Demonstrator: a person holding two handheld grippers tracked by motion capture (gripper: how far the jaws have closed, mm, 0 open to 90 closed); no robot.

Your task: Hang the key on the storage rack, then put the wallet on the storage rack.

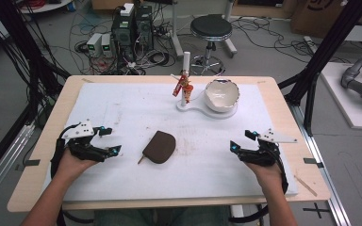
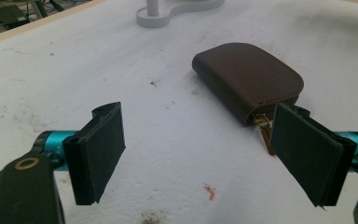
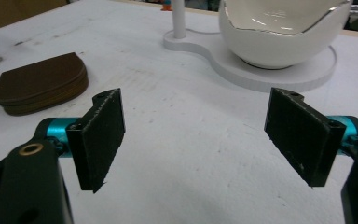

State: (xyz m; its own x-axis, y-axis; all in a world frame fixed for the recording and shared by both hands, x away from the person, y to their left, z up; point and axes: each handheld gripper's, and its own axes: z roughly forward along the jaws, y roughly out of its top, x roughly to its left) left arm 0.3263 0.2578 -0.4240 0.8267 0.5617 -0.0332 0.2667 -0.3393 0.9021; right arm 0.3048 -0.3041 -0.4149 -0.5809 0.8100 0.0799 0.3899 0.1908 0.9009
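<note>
A small brown zip pouch (image 1: 160,146) lies flat in the middle of the white board (image 1: 122,113), its zip pull pointing to the near left. My left gripper (image 1: 111,140) rests open to the pouch's left. In the left gripper view the pouch (image 2: 249,79) sits just beyond the right pad (image 2: 305,151), and nothing lies between the jaws. My right gripper (image 1: 242,140) stands open at the right of the board with nothing in it. Its own view has the pouch (image 3: 39,88) at far left.
A white egg-shaped bowl (image 1: 222,94) sits on a white stand (image 1: 193,107) at the back, beside a post (image 1: 186,75) with red tags (image 1: 181,86). The same bowl (image 3: 279,28) is ahead in the right gripper view. A stool (image 1: 210,28) and cables are beyond the table.
</note>
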